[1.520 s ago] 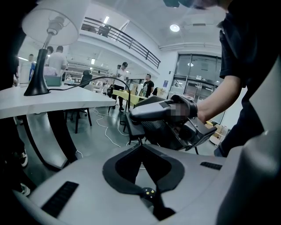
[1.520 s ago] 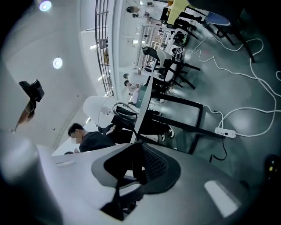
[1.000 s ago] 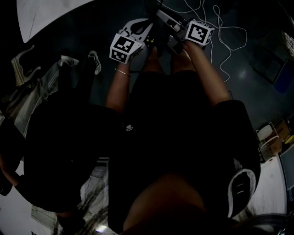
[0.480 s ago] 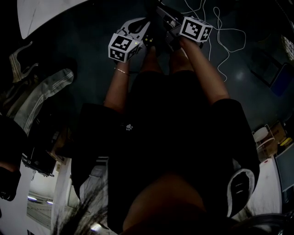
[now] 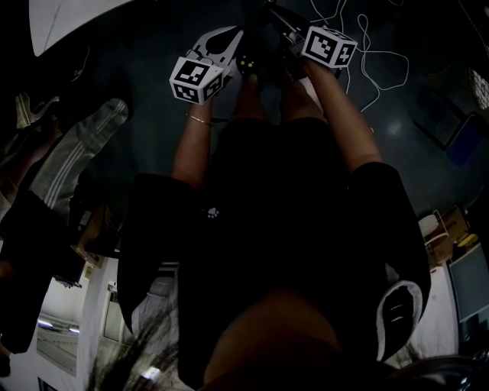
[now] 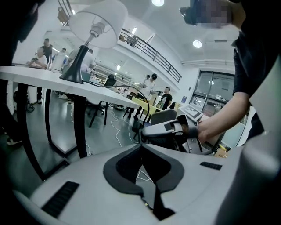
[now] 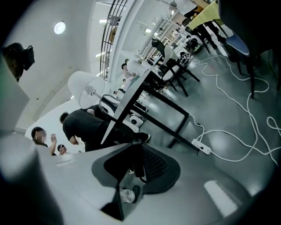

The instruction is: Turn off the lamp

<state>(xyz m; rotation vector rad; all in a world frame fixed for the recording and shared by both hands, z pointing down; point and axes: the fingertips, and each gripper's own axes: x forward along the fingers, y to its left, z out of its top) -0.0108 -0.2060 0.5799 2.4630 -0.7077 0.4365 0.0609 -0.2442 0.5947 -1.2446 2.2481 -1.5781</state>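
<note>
The lamp (image 6: 94, 24) has a white shade and a dark cone base, and stands on a white table (image 6: 52, 79) up and to the left of my left gripper (image 6: 141, 146). In the right gripper view the lamp (image 7: 85, 90) appears tilted on the table's top, above the table edge (image 7: 127, 103), far beyond my right gripper (image 7: 134, 144). Both grippers are shut with nothing between the pads. In the dark head view they sit side by side at the top, left gripper (image 5: 229, 40) and right gripper (image 5: 286, 30), well away from the table corner (image 5: 69, 23).
Black table legs (image 6: 79, 127) stand between me and the lamp. White cables (image 7: 237, 132) and a power strip (image 7: 203, 148) lie on the grey floor. A person in black (image 7: 88, 127) bends by the table. Chairs (image 7: 175, 70) stand behind. A bystander's striped trouser leg (image 5: 76, 153) is at left.
My left gripper has shifted a little to the left and rolled. The right one has rolled and sunk slightly. The bystander's legs at the left have moved.
</note>
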